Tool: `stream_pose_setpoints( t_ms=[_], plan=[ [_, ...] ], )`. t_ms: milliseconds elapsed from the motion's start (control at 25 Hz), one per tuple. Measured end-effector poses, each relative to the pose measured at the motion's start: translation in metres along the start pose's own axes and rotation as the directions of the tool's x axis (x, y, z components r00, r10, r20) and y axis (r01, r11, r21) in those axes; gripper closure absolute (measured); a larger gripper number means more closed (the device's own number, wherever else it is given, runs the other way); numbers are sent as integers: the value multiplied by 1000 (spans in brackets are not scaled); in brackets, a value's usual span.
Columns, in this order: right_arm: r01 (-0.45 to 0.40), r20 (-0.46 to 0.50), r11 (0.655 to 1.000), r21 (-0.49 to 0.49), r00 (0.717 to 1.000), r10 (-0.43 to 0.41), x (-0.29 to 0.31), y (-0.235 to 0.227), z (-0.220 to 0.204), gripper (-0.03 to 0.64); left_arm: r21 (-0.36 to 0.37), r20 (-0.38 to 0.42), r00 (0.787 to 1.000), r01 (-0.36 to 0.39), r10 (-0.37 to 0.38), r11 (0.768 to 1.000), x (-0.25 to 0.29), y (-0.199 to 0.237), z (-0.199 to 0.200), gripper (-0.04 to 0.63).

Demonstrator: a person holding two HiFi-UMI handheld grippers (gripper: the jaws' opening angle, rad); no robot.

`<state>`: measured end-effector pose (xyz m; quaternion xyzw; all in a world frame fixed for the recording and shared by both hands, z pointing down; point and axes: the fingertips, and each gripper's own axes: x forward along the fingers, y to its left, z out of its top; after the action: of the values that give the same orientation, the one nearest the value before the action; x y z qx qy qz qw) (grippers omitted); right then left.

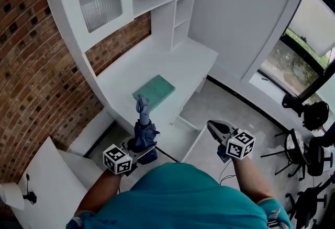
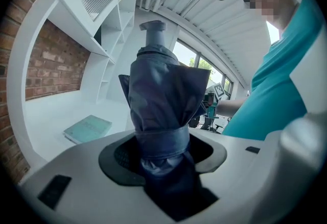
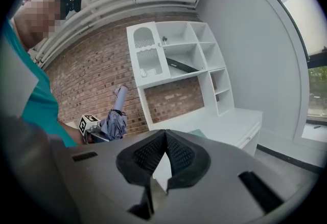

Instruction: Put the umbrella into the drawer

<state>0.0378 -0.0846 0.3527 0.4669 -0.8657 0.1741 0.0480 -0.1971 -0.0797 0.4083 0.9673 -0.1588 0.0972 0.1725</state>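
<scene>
Two jaws of my left gripper [image 2: 162, 154] clamp the lower end of the folded dark blue umbrella [image 2: 163, 95], which stands upright at centre frame with its grey cylindrical end on top. My right gripper [image 3: 164, 138], low in its own view, has its ribbed pads pressed together at the tips with nothing between them. Left of the umbrella, a green book [image 2: 88, 128] lies on the white desk [image 2: 46, 115]. White shelves [image 3: 189, 59] rise above that desk against a brick wall [image 3: 97, 74] in the upper half of the frame.
</scene>
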Motion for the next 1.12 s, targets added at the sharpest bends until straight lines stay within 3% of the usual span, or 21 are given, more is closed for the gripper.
stream_pose_setpoints(
  t_ms=[480, 720, 880, 1120],
  plan=[
    [35, -46, 998, 59, 998, -32, 13, -79, -10, 595, -10, -74, 997, 21, -22, 1000, 62, 35, -3, 351],
    [-54, -76, 998, 42, 995, 57, -4, -158, -16, 595, -78, -116, 991, -71, 61, 994, 138, 24, -13, 351],
    [-138, -114, 990, -8, 984, 136, -16, -195, -22, 595, -180, -139, 985, -127, 103, 975, 180, 12, -20, 351],
    [-168, -160, 985, -40, 974, 160, 4, -228, -32, 595, -180, -238, 963, -171, 126, 969, 207, 18, -47, 351]
  ],
)
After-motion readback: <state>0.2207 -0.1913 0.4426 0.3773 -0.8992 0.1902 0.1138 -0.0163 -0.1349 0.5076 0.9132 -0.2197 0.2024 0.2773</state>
